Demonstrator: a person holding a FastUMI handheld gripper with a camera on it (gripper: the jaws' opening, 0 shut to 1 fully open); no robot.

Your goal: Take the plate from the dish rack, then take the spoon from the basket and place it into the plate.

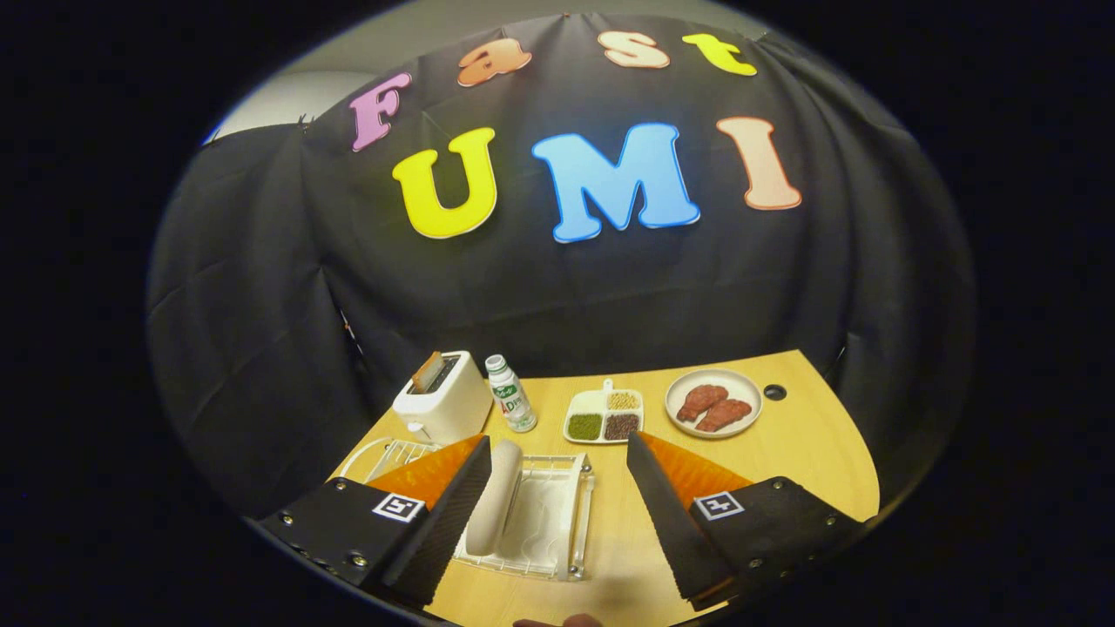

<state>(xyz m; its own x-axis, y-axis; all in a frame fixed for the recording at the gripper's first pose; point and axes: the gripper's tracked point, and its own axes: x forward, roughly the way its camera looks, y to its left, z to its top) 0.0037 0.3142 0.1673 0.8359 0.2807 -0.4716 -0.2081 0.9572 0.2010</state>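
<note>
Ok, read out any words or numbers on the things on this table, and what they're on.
bottle: printed label, too small and blurred to read.
gripper, fingers open with the plate between them: square black-and-white marker patterns, no words.
toaster, dish rack: no text to be seen.

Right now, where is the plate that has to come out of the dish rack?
In the gripper view the plate stands on edge in the dish rack, between the open tongs and close to the left finger, nearer than the toaster.

black housings, silver screws, square tag markers.
</note>
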